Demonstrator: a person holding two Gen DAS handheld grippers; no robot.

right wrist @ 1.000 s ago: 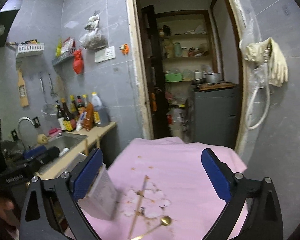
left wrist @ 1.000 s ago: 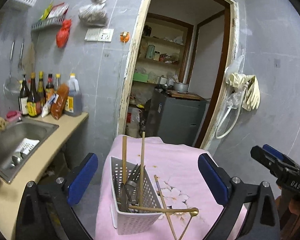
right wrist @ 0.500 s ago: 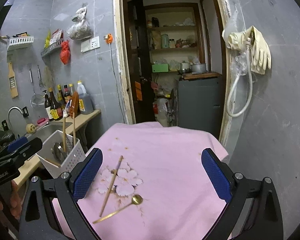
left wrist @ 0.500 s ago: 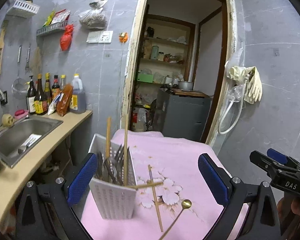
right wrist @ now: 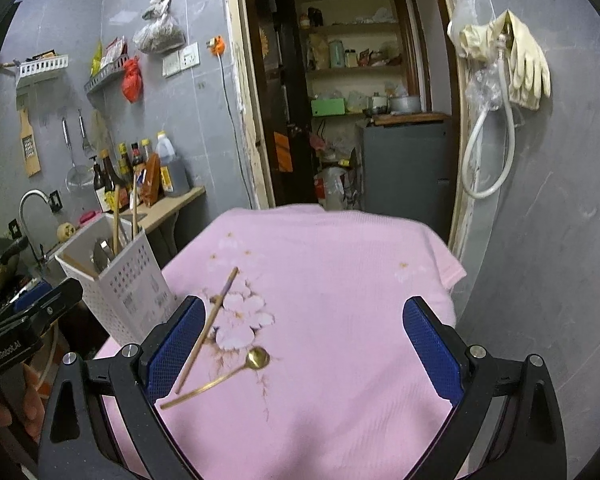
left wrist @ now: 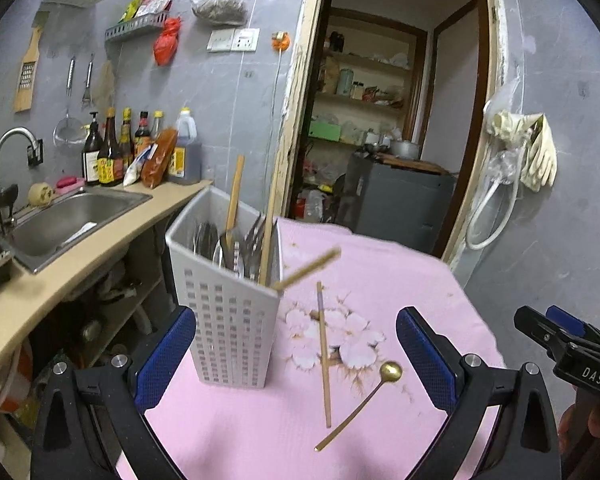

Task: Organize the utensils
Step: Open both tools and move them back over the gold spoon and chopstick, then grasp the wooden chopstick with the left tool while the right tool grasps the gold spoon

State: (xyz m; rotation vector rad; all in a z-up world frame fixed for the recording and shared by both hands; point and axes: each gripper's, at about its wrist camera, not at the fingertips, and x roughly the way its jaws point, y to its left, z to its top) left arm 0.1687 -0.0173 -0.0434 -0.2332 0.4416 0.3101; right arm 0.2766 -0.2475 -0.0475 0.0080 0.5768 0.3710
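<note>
Right gripper [right wrist: 300,354] wide open, empty; left gripper [left wrist: 296,354] same. Spoon [right wrist: 224,376] on pink cloth [right wrist: 360,280] just inside right gripper's left finger, handle pointing near-left. Chopstick [right wrist: 208,328] beside spoon, long axis near-far. Right gripper nearer both. Beyond chopstick, left: white basket [right wrist: 132,296] upright, holding chopsticks, metal cutlery.

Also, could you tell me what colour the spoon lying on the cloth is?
The spoon is gold, bowl and handle alike; the right wrist view shows it best.
</note>
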